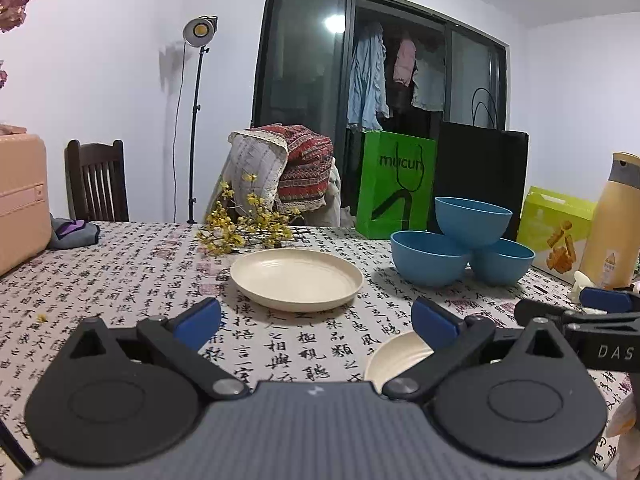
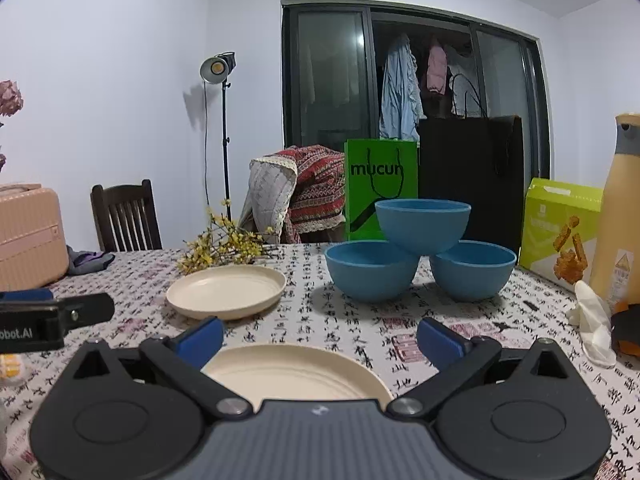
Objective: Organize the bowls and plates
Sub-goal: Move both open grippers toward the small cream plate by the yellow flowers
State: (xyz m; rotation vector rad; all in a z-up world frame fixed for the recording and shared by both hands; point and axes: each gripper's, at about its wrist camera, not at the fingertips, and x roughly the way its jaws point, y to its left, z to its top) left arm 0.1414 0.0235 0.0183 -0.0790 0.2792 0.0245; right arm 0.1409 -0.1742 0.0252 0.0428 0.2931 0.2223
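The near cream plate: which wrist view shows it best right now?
The right wrist view: the near cream plate lies wide between the open right gripper fingers. The left wrist view shows only a sliver behind a finger.

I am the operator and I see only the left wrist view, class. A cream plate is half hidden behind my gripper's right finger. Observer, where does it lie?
Observer: That near plate lies flat on the tablecloth, directly below the open right gripper, touched by neither finger.
Operator: Does the top bowl touch both lower ones?
Observer: Yes, the top blue bowl rests on the rims of both lower bowls.
Operator: Anything beside the bottle?
Observer: A white glove lies crumpled at the bottle's foot.
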